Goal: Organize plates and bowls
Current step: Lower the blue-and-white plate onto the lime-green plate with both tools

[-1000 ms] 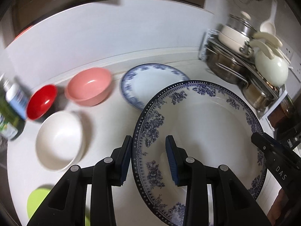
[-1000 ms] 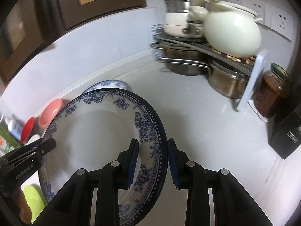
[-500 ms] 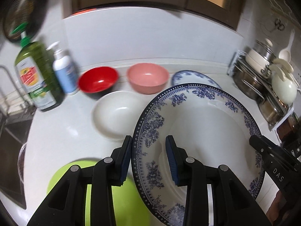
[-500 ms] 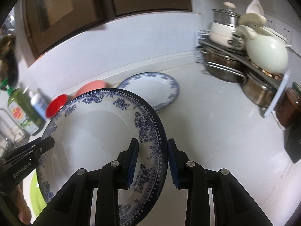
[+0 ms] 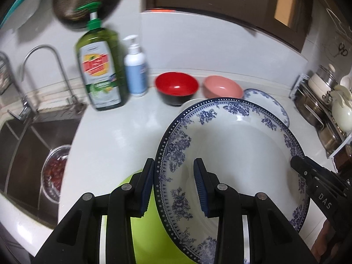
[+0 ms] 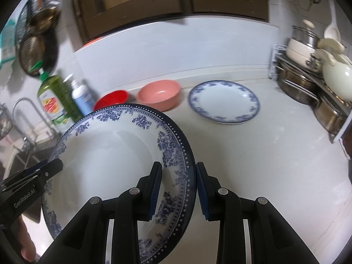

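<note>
Two grippers, left and right, each clamp one rim of the big plate, held in the air over the counter. Small plate, red bowl and pink bowl stand unstacked, so I judge most sorting is left.

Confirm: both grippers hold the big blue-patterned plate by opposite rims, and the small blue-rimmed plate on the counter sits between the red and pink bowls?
Not quite. The small plate lies right of the pink bowl, not between it and the red bowl; the right wrist view shows this. The rest holds: left gripper and right gripper straddle opposite rims of the large plate.
</note>
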